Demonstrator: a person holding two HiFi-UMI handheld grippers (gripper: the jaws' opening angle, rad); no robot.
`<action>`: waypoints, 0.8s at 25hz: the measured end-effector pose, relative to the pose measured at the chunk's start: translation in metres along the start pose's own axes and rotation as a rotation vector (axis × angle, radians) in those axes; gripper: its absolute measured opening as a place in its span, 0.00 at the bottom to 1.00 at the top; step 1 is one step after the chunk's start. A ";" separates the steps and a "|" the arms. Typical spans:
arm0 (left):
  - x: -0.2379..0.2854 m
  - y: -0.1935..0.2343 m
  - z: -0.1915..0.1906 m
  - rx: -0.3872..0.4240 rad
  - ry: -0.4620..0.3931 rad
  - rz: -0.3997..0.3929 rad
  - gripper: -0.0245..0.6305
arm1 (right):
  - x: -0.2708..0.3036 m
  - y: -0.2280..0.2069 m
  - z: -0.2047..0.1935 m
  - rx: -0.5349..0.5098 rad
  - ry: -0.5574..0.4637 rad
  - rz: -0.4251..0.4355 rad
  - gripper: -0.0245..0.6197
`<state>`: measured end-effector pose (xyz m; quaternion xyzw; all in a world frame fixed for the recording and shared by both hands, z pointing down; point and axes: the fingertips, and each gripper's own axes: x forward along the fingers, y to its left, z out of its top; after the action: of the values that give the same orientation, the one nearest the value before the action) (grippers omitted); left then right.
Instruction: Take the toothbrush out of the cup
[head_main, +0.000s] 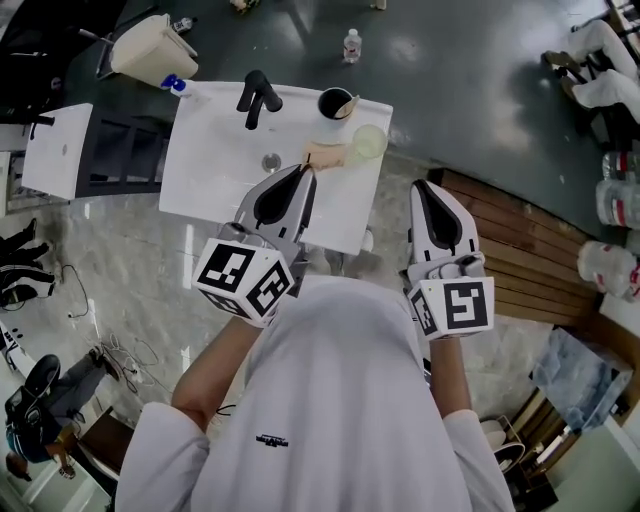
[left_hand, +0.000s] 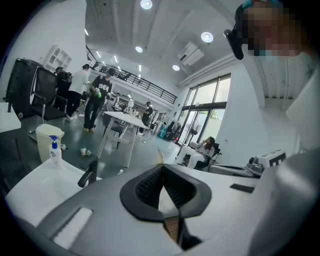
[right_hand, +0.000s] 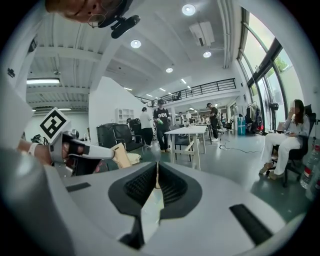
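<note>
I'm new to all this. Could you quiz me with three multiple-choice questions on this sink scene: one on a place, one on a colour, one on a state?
1. Where is the black cup? A on the floor; B on the sink, beside the faucet; C in a gripper.
2. The faucet is: A black; B gold; C red.
3. The right gripper is: A wide open; B shut and empty; C holding a bottle.

B, it stands on the sink's back rim; A, it shows dark against the white sink; B, its jaws meet with nothing between.
</note>
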<state>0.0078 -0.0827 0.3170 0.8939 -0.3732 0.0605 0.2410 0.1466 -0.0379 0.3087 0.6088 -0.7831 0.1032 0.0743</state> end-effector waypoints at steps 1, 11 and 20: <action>-0.005 0.002 0.000 0.003 0.001 0.005 0.04 | 0.001 0.001 0.001 -0.001 -0.002 0.001 0.05; -0.029 0.016 -0.005 -0.012 0.005 0.048 0.04 | 0.013 0.020 -0.002 -0.002 0.013 0.042 0.05; -0.030 0.031 -0.011 -0.036 0.010 0.082 0.04 | 0.036 0.023 -0.005 -0.009 0.031 0.071 0.05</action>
<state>-0.0350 -0.0770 0.3299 0.8731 -0.4091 0.0682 0.2562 0.1153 -0.0654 0.3206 0.5787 -0.8033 0.1116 0.0855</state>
